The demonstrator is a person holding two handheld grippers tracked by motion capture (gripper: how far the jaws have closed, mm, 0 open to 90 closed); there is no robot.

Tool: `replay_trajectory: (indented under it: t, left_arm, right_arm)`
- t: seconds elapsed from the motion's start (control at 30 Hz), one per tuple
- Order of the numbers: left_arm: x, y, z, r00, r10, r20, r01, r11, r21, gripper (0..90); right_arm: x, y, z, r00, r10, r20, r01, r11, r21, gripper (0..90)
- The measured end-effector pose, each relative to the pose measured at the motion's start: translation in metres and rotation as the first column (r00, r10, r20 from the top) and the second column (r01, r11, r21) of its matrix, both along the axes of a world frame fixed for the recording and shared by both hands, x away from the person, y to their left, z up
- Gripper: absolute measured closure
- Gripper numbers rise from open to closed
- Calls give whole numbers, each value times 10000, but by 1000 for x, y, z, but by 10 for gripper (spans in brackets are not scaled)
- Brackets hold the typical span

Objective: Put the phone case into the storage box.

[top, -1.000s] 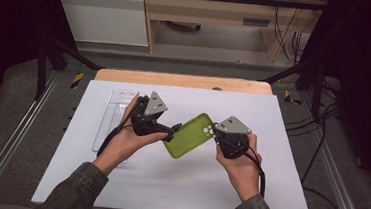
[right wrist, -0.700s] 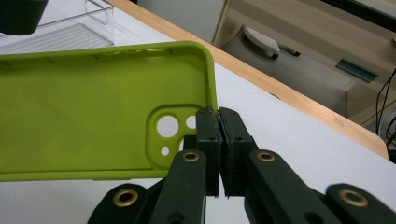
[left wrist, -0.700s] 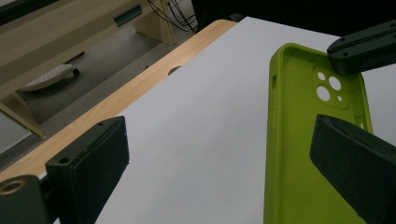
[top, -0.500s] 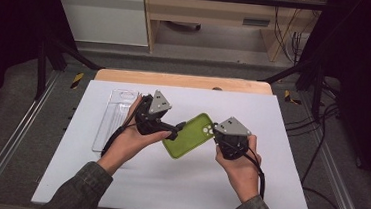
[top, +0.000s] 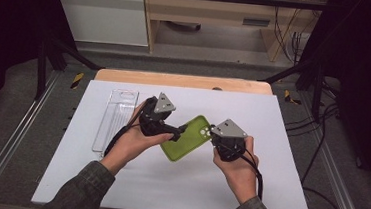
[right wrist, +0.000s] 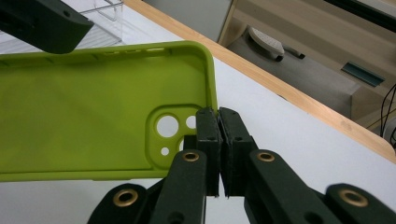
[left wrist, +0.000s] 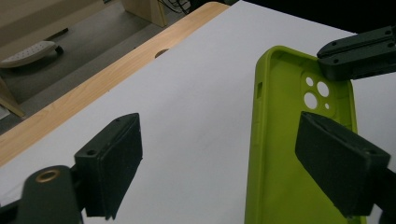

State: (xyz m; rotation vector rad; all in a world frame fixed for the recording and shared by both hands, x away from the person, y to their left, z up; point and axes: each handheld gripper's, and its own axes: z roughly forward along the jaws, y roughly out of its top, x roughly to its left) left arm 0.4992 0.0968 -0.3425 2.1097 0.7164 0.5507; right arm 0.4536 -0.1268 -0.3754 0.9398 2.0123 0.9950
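— Above the white table [top: 117, 179], who has the green phone case [top: 188, 140]?
— The right hand-held gripper [right wrist: 218, 122], jaws pinched on its camera-end rim. The left hand-held gripper [left wrist: 219, 156] has just been closing, wide yet, straddling the case's long edge without pressing.
— Next?
— I'd judge: close left squarely, then share the hold.

case [top: 188, 139]: lime green, plain, inside and out
left gripper [left wrist: 219, 158]: black jaws, brass-coloured rivet, grey top plate
right gripper [right wrist: 219, 140]: black jaws, brass-coloured rivets, grey top plate
tray [top: 115, 119]: clear, colourless
counter [top: 272, 121]: white sheet, pale wood far edge
sleeves [top: 78, 194]: olive green
floor [top: 25, 137]: dark grey
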Motion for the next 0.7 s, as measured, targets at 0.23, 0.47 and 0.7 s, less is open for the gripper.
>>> replay_trajectory:
  t: [0.23,0.47,0.7]
  left_arm:
    - [1,-2,0,9992,-128,-369,136,9997,197,254]
    - [0,-11,1,9983,-361,-458,374,9989,275,318]
    - [4,-15,-4,9975,-324,-625,350,9986,408,376]
  right_arm:
    - [0,2,-1,10000,53,22,-53,10000,-30,876]
    - [-1,6,-4,9998,129,124,-126,9997,-231,876]
    - [-1,7,-9,9999,138,19,-137,9994,-330,876]
